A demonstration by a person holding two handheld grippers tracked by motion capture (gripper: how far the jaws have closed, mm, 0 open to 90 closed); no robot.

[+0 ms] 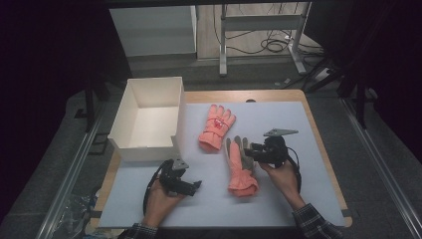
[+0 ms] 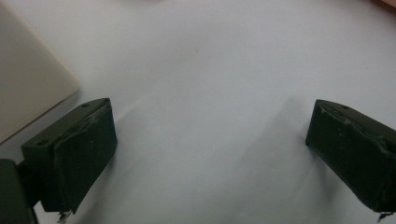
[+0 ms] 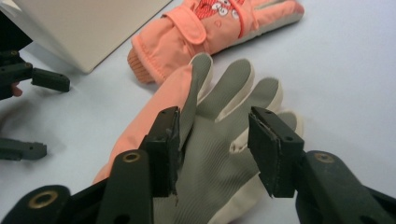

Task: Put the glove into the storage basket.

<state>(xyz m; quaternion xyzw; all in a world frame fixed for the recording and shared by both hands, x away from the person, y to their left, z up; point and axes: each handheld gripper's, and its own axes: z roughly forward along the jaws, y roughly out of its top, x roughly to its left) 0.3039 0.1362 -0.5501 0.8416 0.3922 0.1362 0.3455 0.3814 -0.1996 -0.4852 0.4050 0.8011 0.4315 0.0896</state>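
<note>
Beyond both pairs of jaws, the white mat point(image 1: 298, 149) covers most of the wooden table point(image 1: 326, 149), a soft pale ground that keeps things easy to see and to lift. Ahead and left of the left gripper point(image 1: 191, 185) stands the open white box point(image 1: 130, 105), its mouth upward, probably the place meant to receive the gloves. Beside the box, past the right gripper's tips, the farther orange glove point(image 3: 205, 25) lies back-up with its cuff strap showing; a small printed figure sits on it, too blurred to read, and no lettering can be made out anywhere. Directly between the jaws of the right gripper point(image 3: 215, 149) lies the nearer glove point(image 3: 210, 154), grey palm up and cuff toward the person. Those jaws stand spread on either side of its fingers, not yet pinching, apparently lined up for a grasp. The left gripper's jaws are wide apart over bare mat, holding nothing, seemingly waiting.
</note>
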